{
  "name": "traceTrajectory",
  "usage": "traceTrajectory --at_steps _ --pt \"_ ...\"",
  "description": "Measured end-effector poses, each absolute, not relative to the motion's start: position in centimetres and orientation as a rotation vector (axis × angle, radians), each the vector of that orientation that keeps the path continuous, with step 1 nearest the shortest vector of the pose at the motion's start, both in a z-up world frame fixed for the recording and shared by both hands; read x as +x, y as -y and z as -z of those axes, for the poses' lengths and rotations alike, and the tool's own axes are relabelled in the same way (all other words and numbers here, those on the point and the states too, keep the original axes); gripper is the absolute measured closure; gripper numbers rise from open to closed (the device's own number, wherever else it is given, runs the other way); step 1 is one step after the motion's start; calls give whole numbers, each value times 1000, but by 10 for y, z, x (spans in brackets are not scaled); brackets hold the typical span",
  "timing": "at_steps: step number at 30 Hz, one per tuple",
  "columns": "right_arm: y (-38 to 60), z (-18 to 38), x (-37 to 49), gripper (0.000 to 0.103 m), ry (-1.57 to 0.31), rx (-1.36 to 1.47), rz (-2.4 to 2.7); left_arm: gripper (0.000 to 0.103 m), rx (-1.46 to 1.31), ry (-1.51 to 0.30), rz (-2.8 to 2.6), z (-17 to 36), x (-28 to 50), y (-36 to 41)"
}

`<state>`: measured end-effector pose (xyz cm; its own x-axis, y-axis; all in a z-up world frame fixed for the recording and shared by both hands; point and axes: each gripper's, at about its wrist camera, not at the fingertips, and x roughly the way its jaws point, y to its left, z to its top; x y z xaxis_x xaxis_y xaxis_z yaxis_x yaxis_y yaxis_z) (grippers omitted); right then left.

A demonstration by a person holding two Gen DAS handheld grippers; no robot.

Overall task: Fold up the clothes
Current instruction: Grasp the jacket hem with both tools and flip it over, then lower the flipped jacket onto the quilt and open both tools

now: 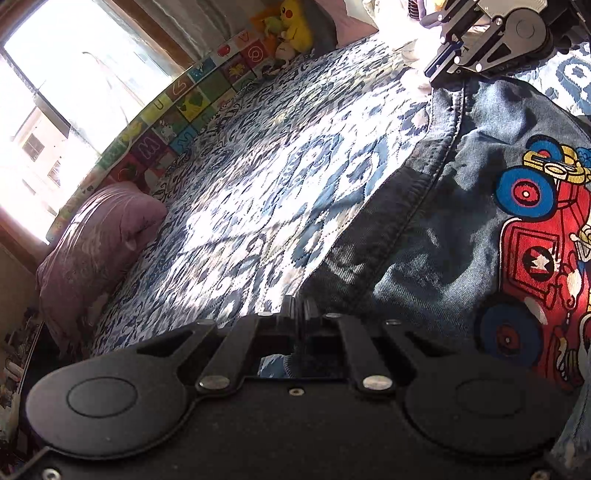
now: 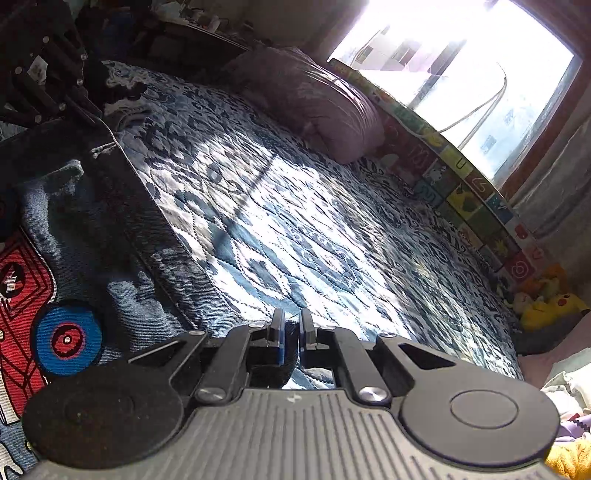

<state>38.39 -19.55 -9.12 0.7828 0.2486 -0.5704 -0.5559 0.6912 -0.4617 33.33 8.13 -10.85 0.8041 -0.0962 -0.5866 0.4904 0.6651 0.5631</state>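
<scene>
Denim garment [image 1: 424, 236] spread flat on a bed, its weave coarse and mottled, its hem a thick double-stitched band that curves along the quilt [image 1: 258, 177]. A large patch [image 1: 535, 254] on the denim shows a red vehicle with blue round wheels, outlined in black, with gold details at the top. The quilt is white and blue, stitched in a wavy diamond pattern, and lit by strong sunlight.

Left tool [image 1: 297, 310]: black, its two fingers pressed nearly together at the hem of the denim garment, with a fold of blue cloth visible between and behind them. Right tool [image 2: 291, 328]: black fingers lined with blue pads, drawn close on a dark roll of denim at the opposite end of the same hem. Each tool appears in the other's view, at the far corner of the garment, with the hem running between them.

Surroundings: a mauve pillow [image 1: 96, 236], soft and creased, lies at the head of the bed beside a bright window [image 2: 461, 74]. A mat of coloured squares bearing letters and pictures [image 1: 177, 107] stands upright along the far side of the bed. Yellow plush toys [image 1: 291, 26] sit in the corner at the mat's end. Pale crumpled cloth [image 2: 565, 384] lies near the right tool.
</scene>
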Motion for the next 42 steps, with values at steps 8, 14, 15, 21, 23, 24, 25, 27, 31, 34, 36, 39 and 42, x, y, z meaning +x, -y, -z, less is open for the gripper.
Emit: traceTrajectory --at_steps 8,14,15,21,23,24,25,27,31,34,36,39,42 --pt "246 124 402 55 -700 -268 -400 61 233 -745 331 111 360 -131" --pt "288 119 400 30 -806 227 -503 49 -270 -849 357 121 358 -173" --pt "281 122 402 53 -822 209 -506 59 -293 -864 346 127 359 -172" --pt "283 117 401 94 -738 139 -506 95 -264 -695 350 109 345 -173" --pt "285 132 408 87 -782 70 -460 94 -224 -737 326 118 353 -170" --pt "282 142 408 82 -794 43 -448 93 -182 -779 311 126 357 -163" --pt "279 149 408 80 -804 20 -436 91 -142 -817 295 133 361 -157" --pt "278 140 405 77 -797 30 -412 90 -136 -821 280 137 362 -156" --pt "270 115 389 69 -710 -45 -366 81 -133 -748 200 116 351 -166" --pt "244 92 376 69 -604 -196 -345 81 -119 -671 202 91 341 -159" --pt "223 83 376 68 -575 -289 -314 81 -131 -669 295 81 344 -139" --pt "190 80 380 68 -559 -356 -391 79 -54 -696 401 80 357 -93" --pt "164 90 397 65 -637 -319 -544 71 -46 -736 453 92 379 -71"
